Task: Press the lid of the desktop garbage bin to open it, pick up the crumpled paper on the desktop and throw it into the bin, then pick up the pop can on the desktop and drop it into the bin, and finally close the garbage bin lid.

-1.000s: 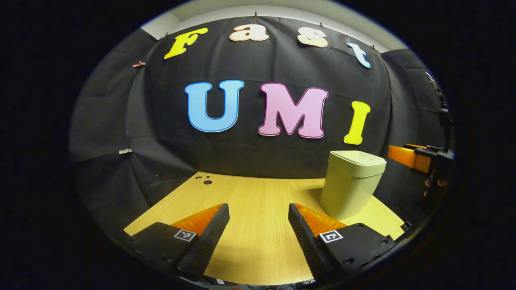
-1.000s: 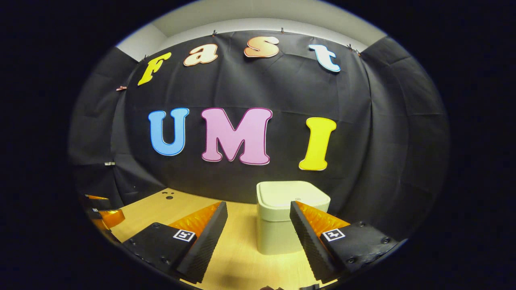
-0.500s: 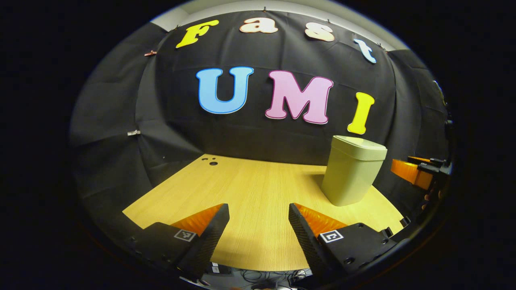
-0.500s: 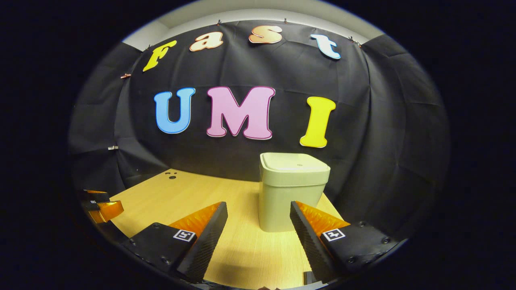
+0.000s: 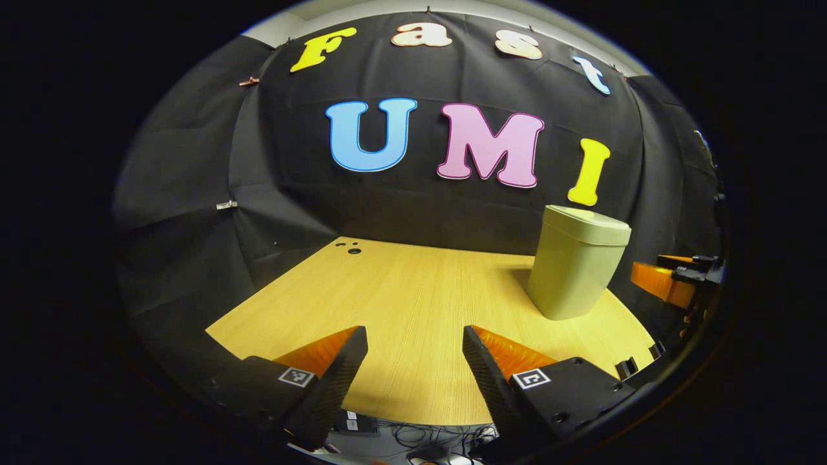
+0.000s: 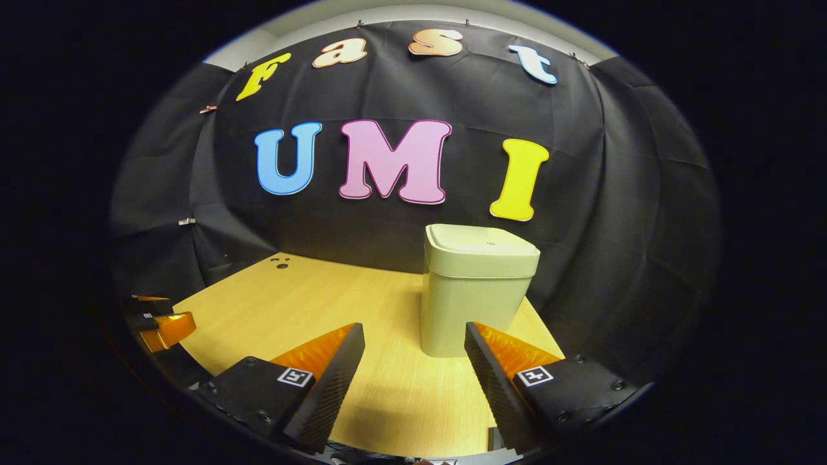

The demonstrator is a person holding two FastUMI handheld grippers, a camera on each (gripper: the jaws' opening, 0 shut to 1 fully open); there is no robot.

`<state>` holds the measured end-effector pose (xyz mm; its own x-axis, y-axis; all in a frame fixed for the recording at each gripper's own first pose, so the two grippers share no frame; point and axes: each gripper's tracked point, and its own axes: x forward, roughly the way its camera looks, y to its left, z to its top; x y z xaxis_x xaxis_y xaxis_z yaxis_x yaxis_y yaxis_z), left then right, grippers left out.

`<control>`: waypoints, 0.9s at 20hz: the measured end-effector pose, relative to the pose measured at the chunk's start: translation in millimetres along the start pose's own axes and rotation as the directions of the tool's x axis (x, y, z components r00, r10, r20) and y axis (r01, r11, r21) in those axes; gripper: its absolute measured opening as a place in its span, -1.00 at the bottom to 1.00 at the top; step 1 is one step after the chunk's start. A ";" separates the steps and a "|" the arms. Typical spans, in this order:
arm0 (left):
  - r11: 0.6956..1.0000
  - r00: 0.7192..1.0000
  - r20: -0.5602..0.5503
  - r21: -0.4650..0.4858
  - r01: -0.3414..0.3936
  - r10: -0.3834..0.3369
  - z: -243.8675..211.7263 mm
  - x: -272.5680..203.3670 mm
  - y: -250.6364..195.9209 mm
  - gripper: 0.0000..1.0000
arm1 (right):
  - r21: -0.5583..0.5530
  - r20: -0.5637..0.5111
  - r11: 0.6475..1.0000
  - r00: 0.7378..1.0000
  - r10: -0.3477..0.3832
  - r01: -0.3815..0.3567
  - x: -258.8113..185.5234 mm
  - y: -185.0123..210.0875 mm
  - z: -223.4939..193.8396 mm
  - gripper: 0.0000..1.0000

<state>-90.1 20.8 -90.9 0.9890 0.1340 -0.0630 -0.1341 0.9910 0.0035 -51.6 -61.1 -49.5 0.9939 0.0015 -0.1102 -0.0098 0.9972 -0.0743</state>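
Left claw (image 5: 415, 361) wide open, nothing between the fingers, hanging back over the near edge of the table (image 5: 400, 303). Right claw (image 6: 415, 361) same deal: spread open, empty, parked over the near edge and aimed pretty much straight at the bin (image 6: 477, 298). Also spotted at the right rim of the left gripper view, beside the bin, just off the table's right edge.

Bin sitting toward the far right corner of the table, close to the back edge, upright, lid (image 6: 481, 240) flat down and shut. Looks like a push-to-open top with a tiny dot near the middle, probably set back there so both claws get a free run at it from the front. Guessing either the whole job is wrapped up or hasn't kicked off, because no crumpled paper and no pop can spotted anywhere on the wood. Could be inside the bin already, can't tell with the lid down.

Couple of small dark holes (image 5: 352, 248) near the far left corner of the table, cable pass-throughs maybe.

Writing-wise: no brand or logo readable on the bin. Small square black-and-white marker tags (image 5: 531, 378) stuck on each finger block, pattern codes rather than text, nothing legible
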 end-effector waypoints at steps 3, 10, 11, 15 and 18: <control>1.000 1.000 0.011 0.005 0.018 -0.018 5.0 5.1 -10.4 0.90 | 0.004 -0.014 1.000 1.000 0.003 -0.003 0.0 -1.1 -3.5 0.96; 0.997 0.997 0.026 0.029 0.077 -0.078 12.6 13.9 -32.3 0.90 | -0.006 -0.030 1.000 0.999 -0.014 0.014 -2.5 -9.3 -5.5 0.96; 0.996 0.996 0.030 0.032 0.085 -0.086 12.6 14.7 -35.1 0.91 | -0.007 -0.030 1.000 0.999 -0.017 0.017 -2.8 -9.7 -4.5 0.96; 0.995 0.995 0.038 0.043 0.095 -0.096 11.6 14.1 -37.1 0.91 | -0.008 -0.037 1.000 0.999 -0.017 0.017 -2.0 -9.5 -5.3 0.96; 0.995 0.995 0.038 0.042 0.095 -0.097 11.9 12.6 -33.7 0.90 | -0.008 -0.050 1.000 0.999 -0.007 0.007 -0.3 -4.1 -8.6 0.96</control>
<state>-72.4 -10.9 -80.0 0.9990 0.0376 -0.0251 -0.0366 0.9986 0.0391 -52.8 -65.9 -57.6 0.9873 -0.0094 -0.1586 -0.0038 0.9965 -0.0831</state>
